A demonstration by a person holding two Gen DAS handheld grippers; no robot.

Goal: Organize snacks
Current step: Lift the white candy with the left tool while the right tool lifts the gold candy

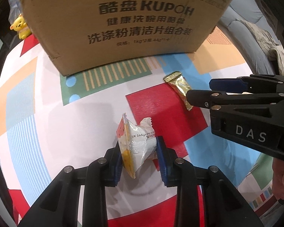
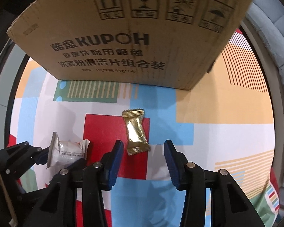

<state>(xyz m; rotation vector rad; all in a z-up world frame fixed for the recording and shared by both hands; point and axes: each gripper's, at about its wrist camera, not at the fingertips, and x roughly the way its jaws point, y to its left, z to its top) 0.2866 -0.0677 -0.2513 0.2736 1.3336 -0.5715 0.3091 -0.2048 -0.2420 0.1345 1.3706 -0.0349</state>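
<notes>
Downward, left claw (image 1: 138, 158) pinching white snack (image 1: 136, 143) (right claw (image 2: 143, 162) agape)

The box (image 2: 123, 37) walls off the far side of the desk (image 2: 227, 132), its printed face rising past the top of both views. Between it and the gold packet (image 2: 135, 131) runs a bare strip of patterned cloth. To the right the desk lies open to its rim. Leftward the left gripper (image 1: 138, 151) (white packet (image 1: 136, 143) between its jaws) blocks the way.
</notes>
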